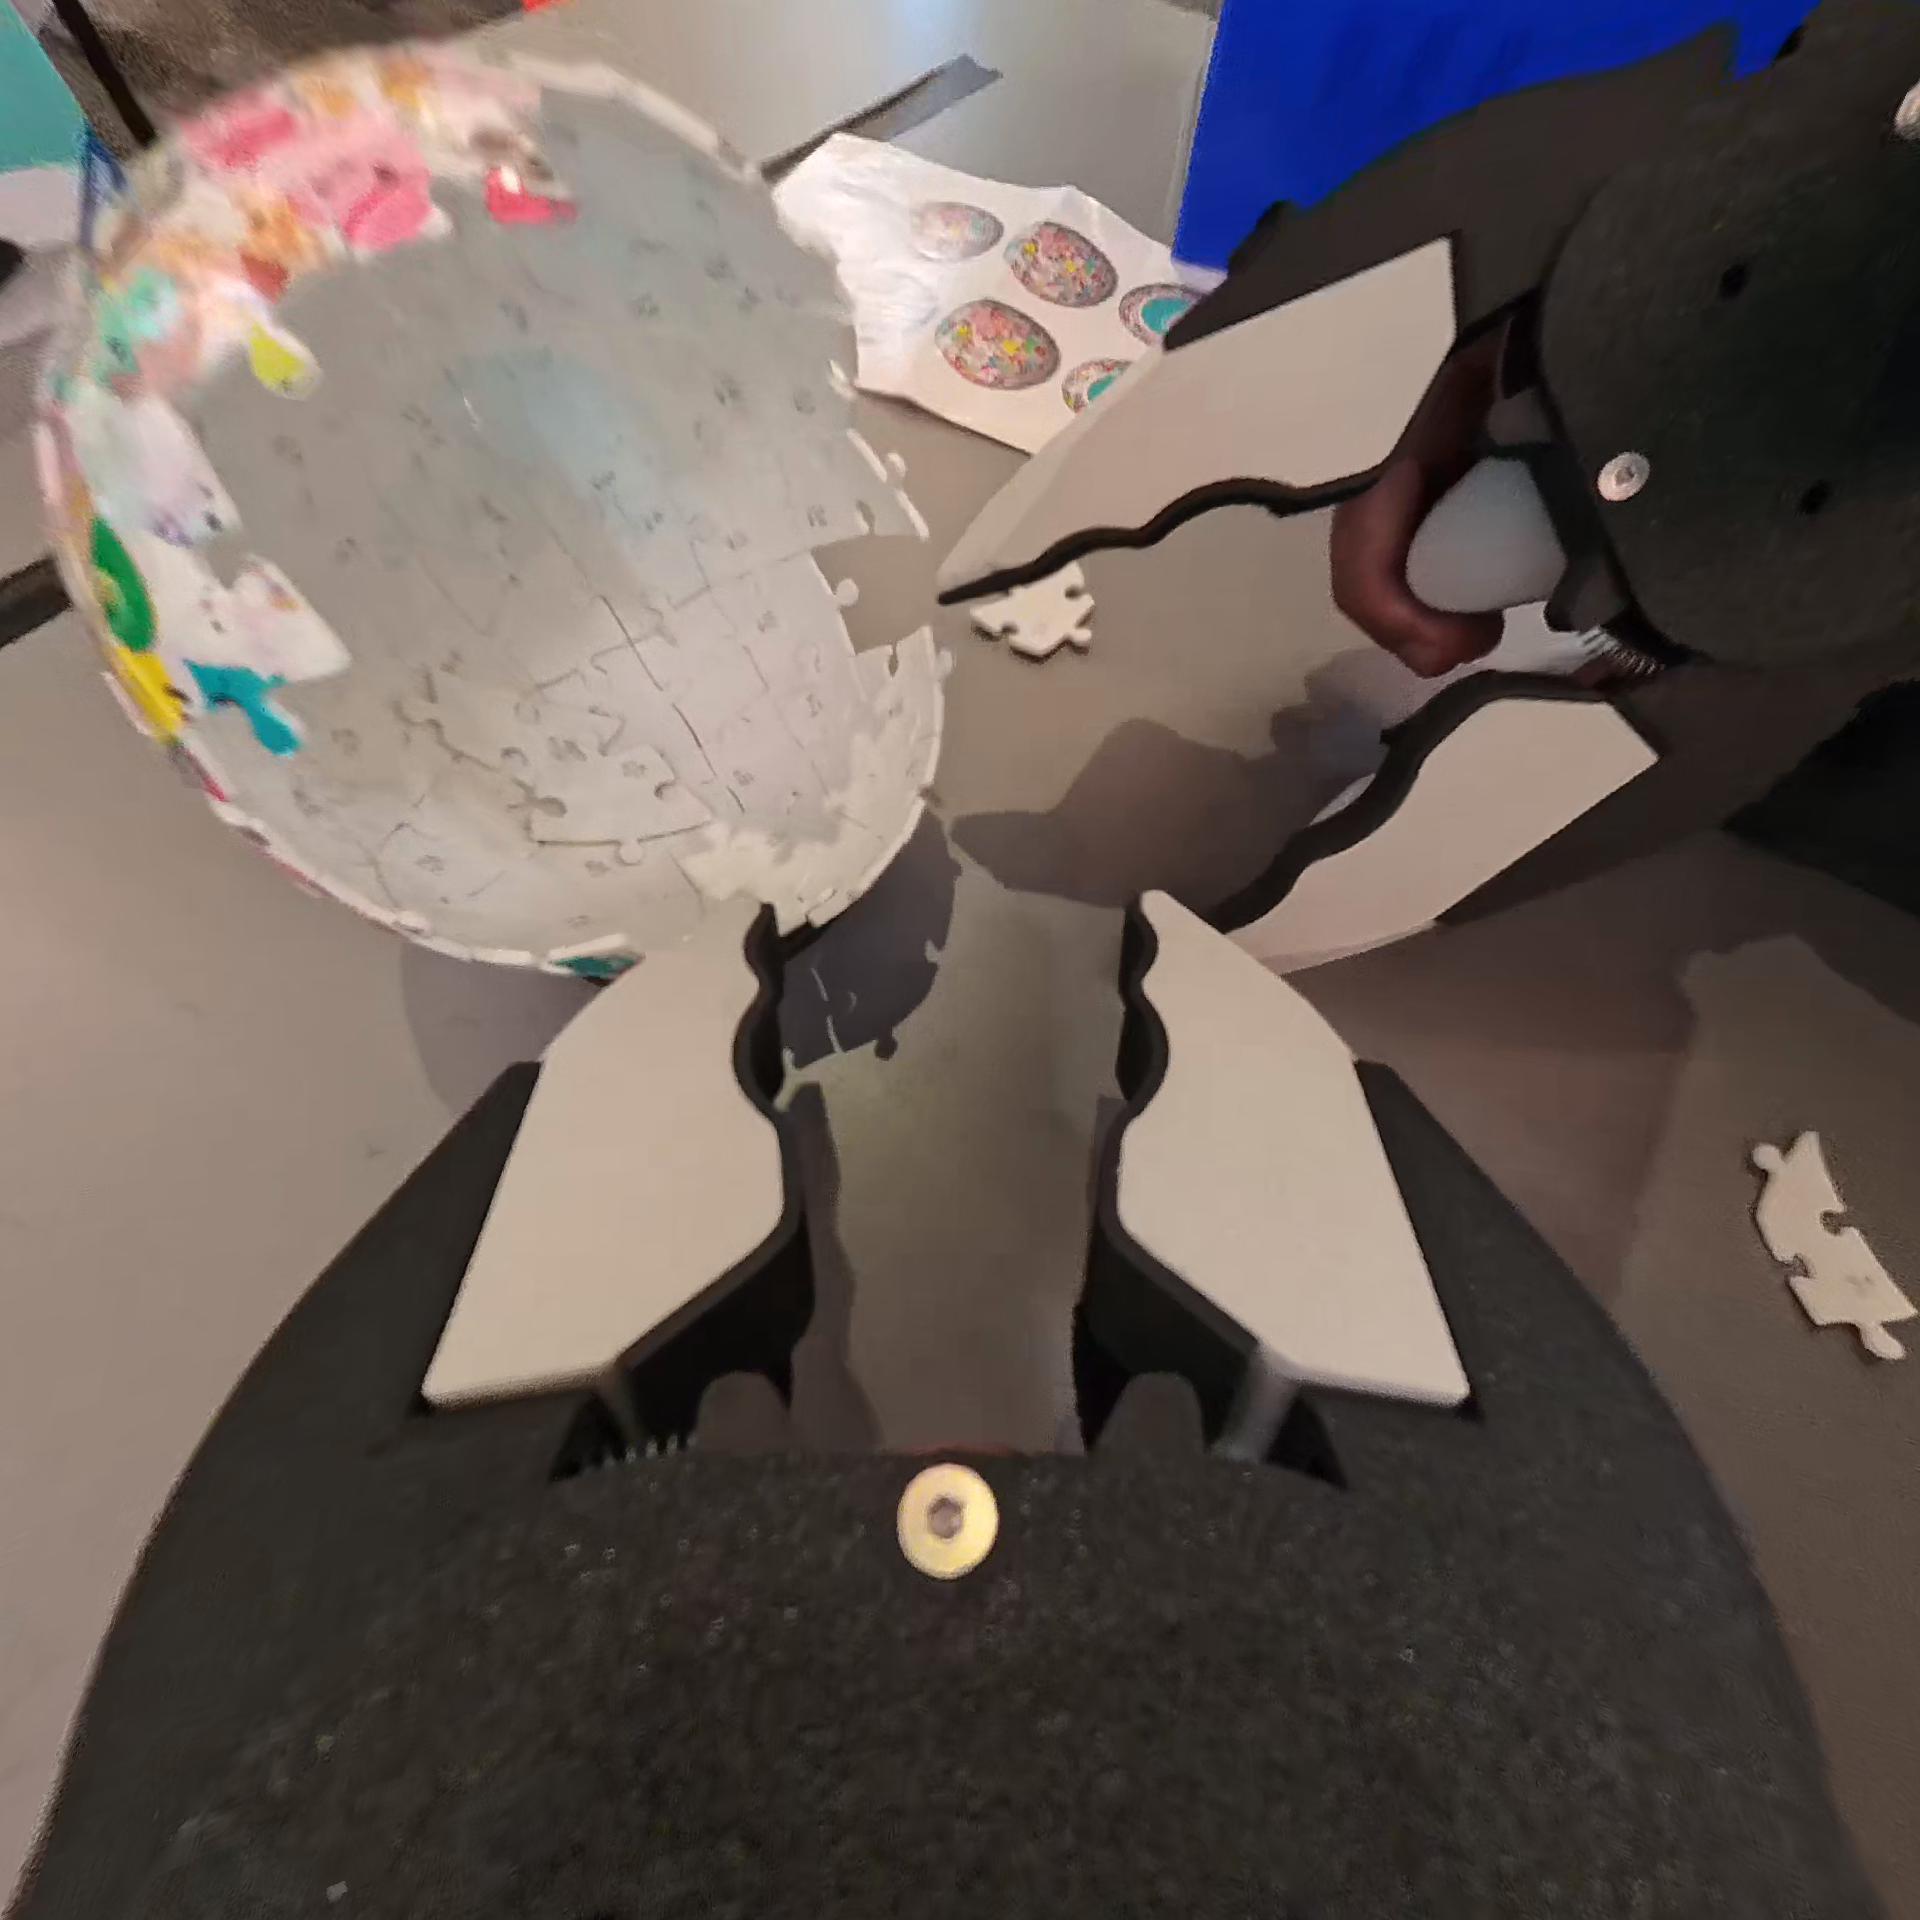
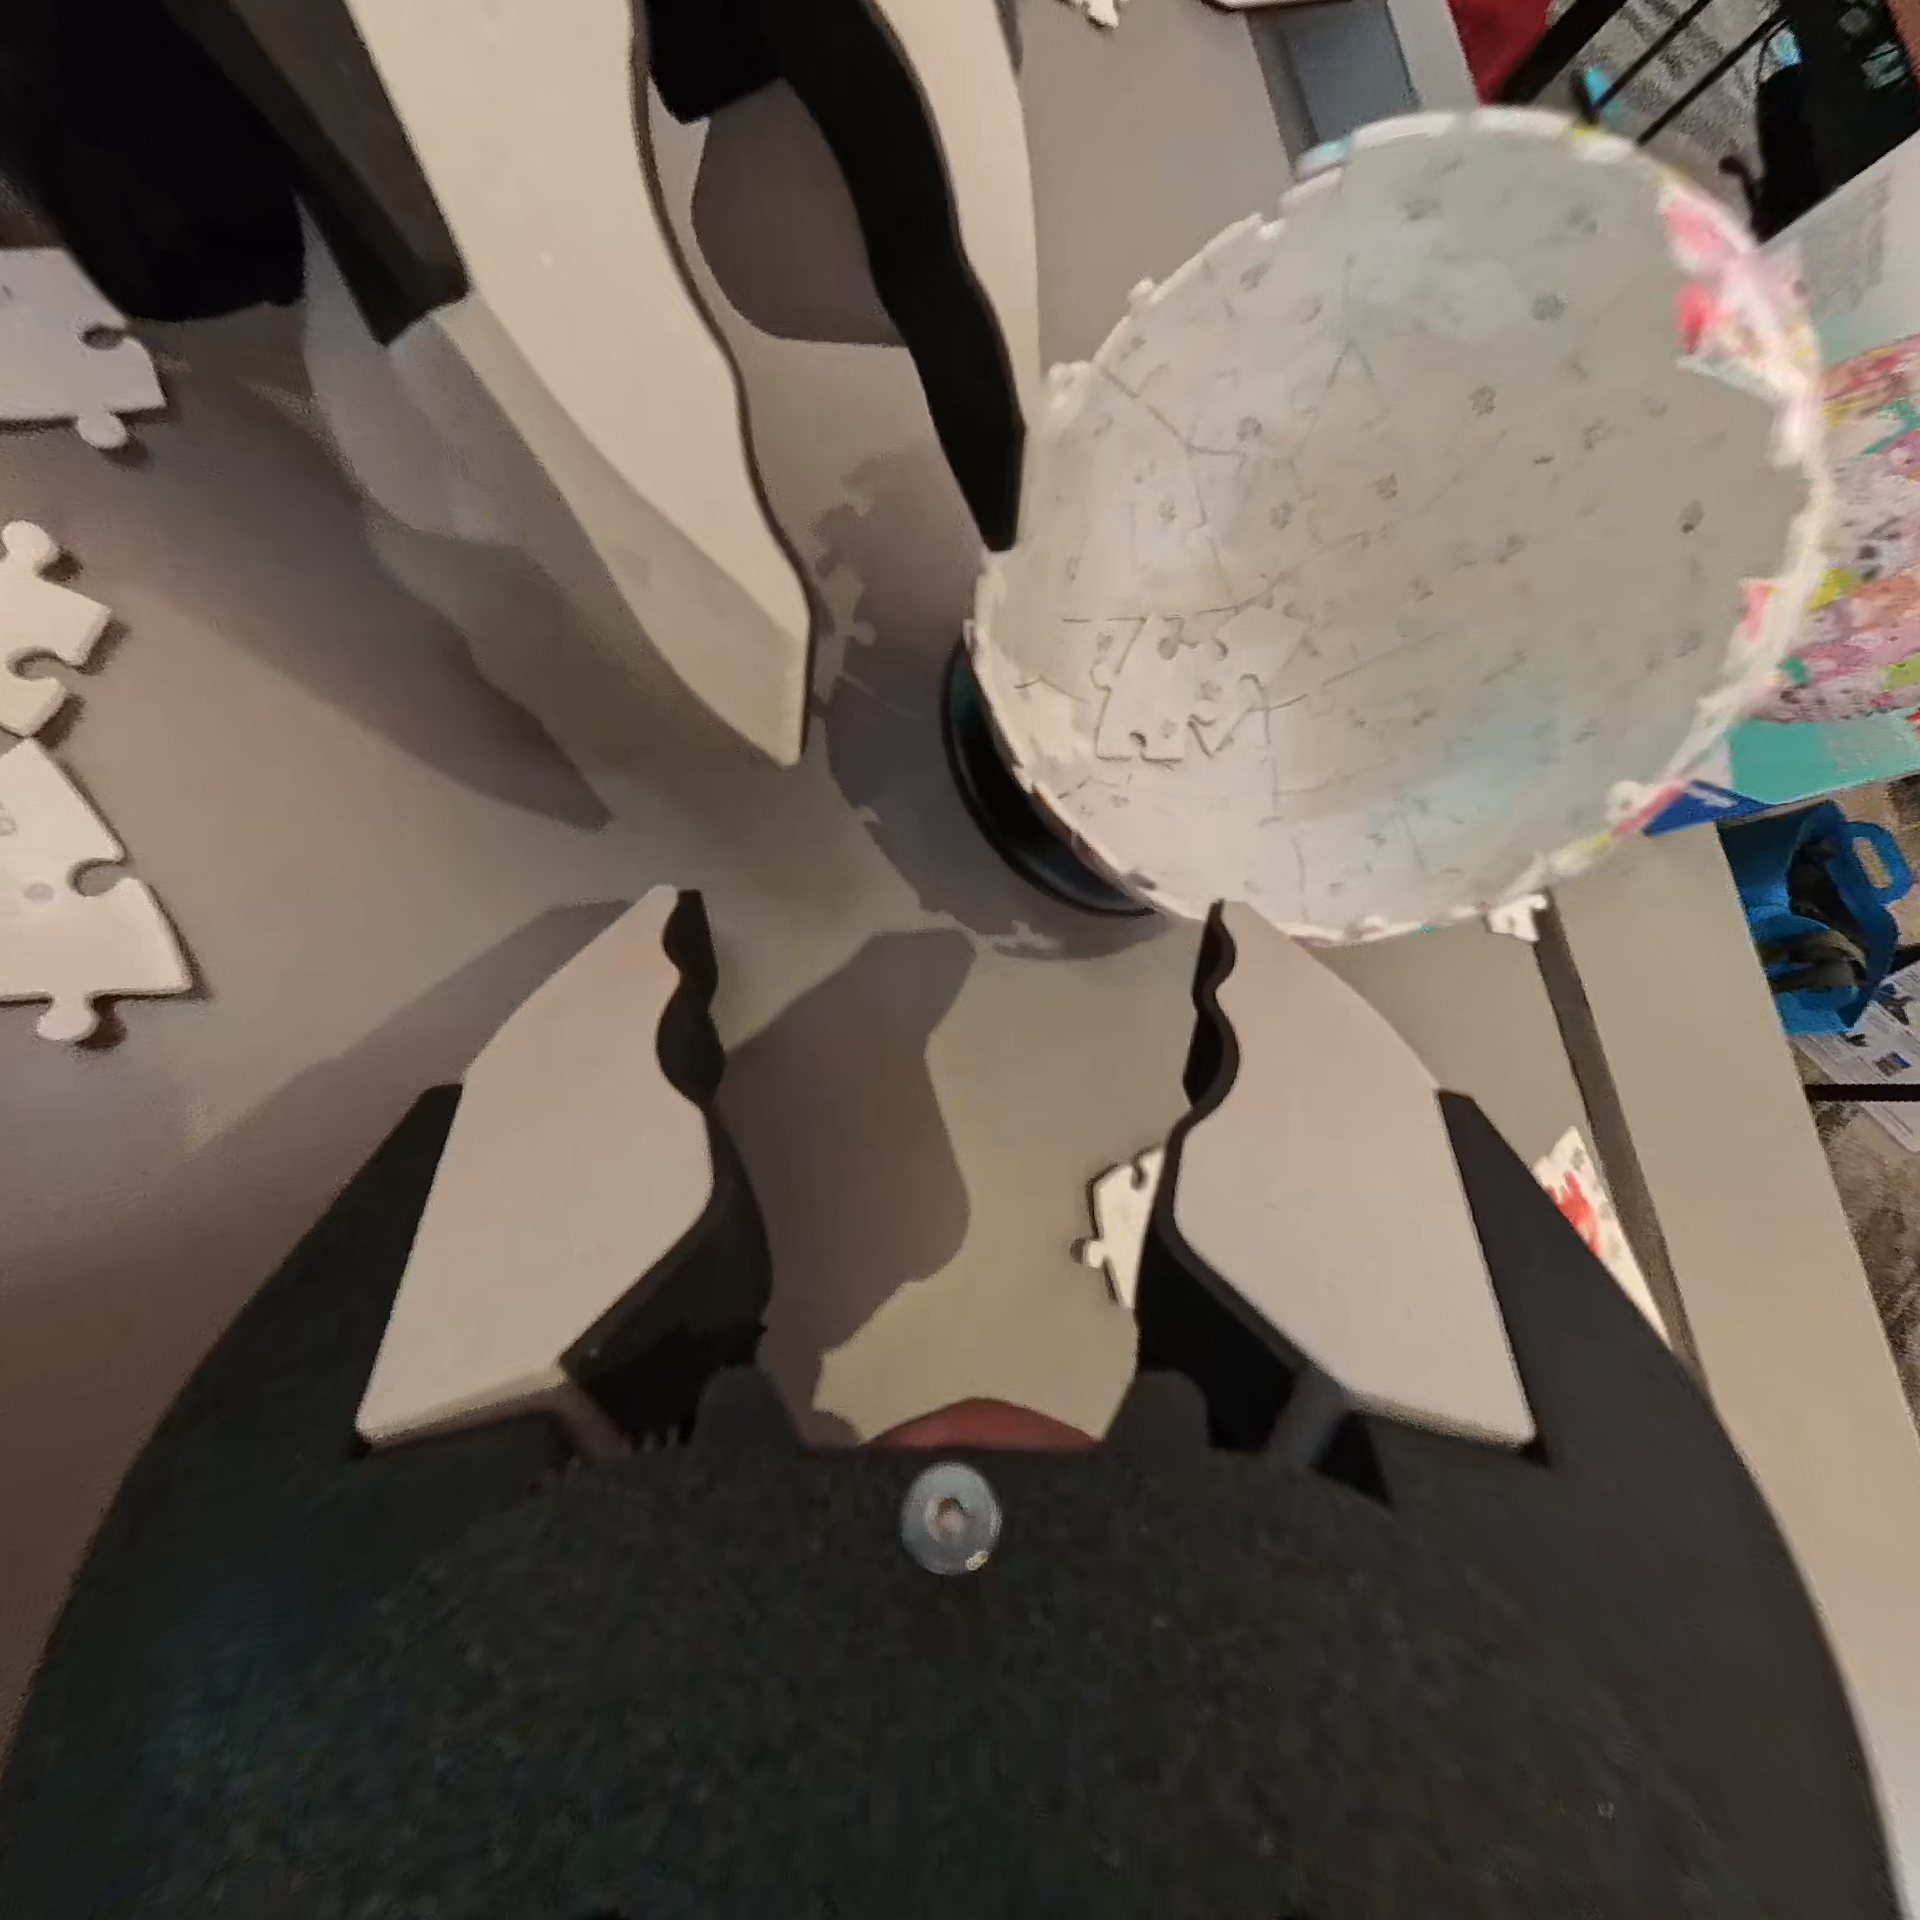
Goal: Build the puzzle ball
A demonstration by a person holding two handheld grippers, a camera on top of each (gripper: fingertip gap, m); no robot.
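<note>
Flanking puzzle ball, both grippers agape

The puzzle ball is smeared with motion blur in the left wrist view, its coloured outer prints unreadable and its top cut by the frame edge; in the right wrist view the right gripper finger hides part of a loose piece; the stand shows only as a dark rim beneath the shell; the far left pieces run off the edge.
</note>
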